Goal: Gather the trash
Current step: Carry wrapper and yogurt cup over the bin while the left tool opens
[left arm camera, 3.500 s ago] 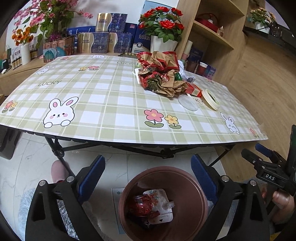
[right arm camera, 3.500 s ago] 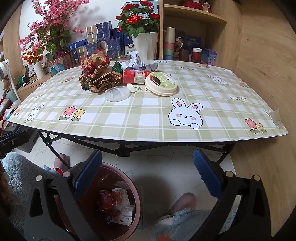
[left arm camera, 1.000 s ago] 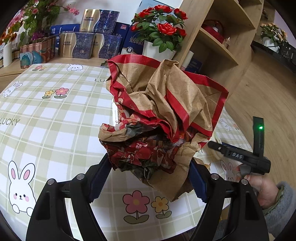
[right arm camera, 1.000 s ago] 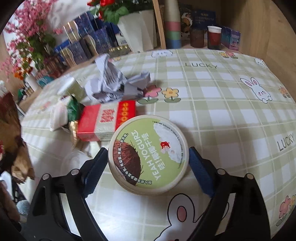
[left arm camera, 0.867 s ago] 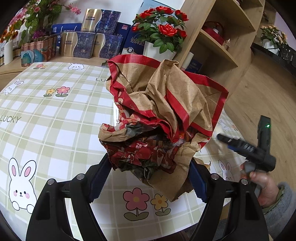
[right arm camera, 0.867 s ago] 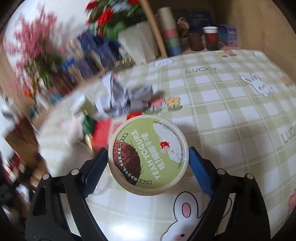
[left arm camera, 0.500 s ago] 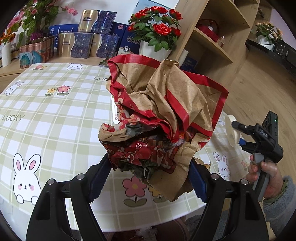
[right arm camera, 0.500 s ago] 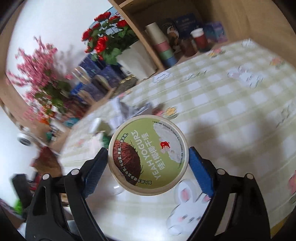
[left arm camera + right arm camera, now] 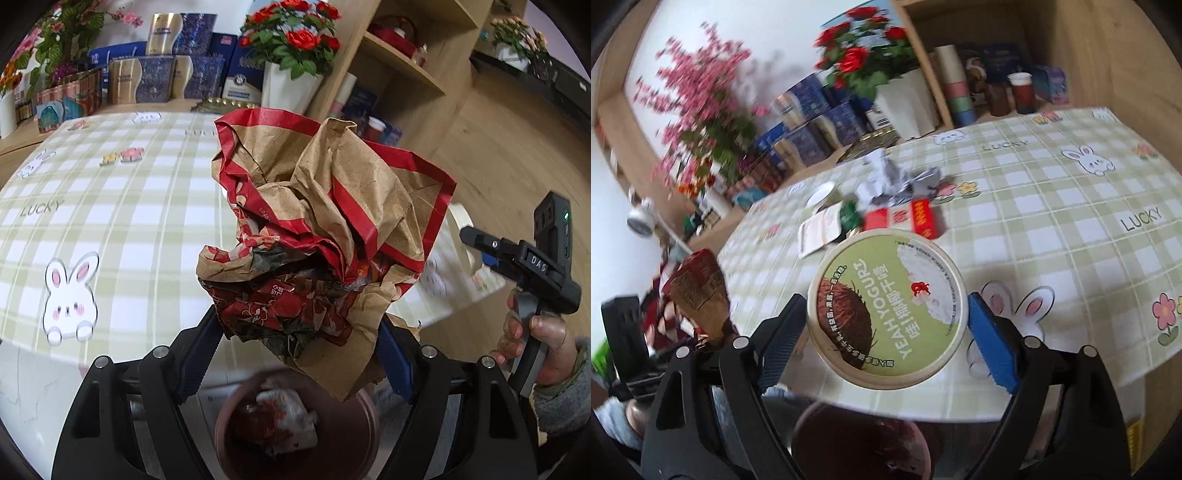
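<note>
My left gripper (image 9: pixel 295 354) is shut on a crumpled brown and red paper bag (image 9: pixel 325 236) and holds it above the brown trash bin (image 9: pixel 365 424), which has wrappers inside. My right gripper (image 9: pixel 886 332) is shut on a round green yogurt tub (image 9: pixel 886 310), held off the table's front edge over the bin (image 9: pixel 860 443). The right gripper also shows in the left wrist view (image 9: pixel 480 247), and the bag at the left of the right wrist view (image 9: pixel 698 291).
On the checked tablecloth (image 9: pixel 1052 229) lie a red carton (image 9: pixel 905 219), crumpled white paper (image 9: pixel 897 181), a flat wrapper (image 9: pixel 820 232) and a green wrapper (image 9: pixel 849 216). Flower pots, boxes and wooden shelves (image 9: pixel 399 66) stand behind the table.
Both grippers closed on their items, lifted them off the table and drew back past its front edge. The bin has come into both views below them.
</note>
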Motion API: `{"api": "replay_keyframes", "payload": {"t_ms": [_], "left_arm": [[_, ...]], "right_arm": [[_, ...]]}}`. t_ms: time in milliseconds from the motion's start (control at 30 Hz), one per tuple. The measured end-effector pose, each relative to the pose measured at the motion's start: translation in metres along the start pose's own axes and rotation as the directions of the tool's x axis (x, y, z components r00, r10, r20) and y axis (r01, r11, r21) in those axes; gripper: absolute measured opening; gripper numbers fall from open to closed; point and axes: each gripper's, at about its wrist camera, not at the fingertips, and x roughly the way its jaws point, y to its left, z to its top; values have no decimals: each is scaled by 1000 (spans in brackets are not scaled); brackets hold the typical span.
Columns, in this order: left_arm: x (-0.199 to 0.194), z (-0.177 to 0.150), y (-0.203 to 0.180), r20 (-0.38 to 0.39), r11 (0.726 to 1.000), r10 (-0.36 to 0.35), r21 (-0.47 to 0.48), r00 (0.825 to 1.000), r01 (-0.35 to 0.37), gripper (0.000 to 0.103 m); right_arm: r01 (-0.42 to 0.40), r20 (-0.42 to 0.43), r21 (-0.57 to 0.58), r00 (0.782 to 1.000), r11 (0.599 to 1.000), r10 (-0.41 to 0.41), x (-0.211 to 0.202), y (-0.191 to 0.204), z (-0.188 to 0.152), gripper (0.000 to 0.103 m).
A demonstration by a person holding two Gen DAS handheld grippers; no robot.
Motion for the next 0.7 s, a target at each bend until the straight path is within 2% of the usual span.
{"api": "replay_keyframes", "payload": {"t_ms": [233,367,500,700], "left_arm": [[-11,-35,-20,-86,997,11,74,996,-4,77],[-9,-57,-27,-163,997,10,78,987,3,77],[1,-81,-34,-267,995,18,100,964,9,77],[17,-97,-36,-354,996,19,85,935,12,78]], "right_arm": [[-15,-20,-53,1000,998,14,-18,29,-34,86],[-1,-17,-48,1000,999,0,-28,32,-46,86],[13,-4,-45,1000,999,-13,-40,31,-53,86],[23,1,-43,1000,999,-23,-48,25,-57,86]]}}
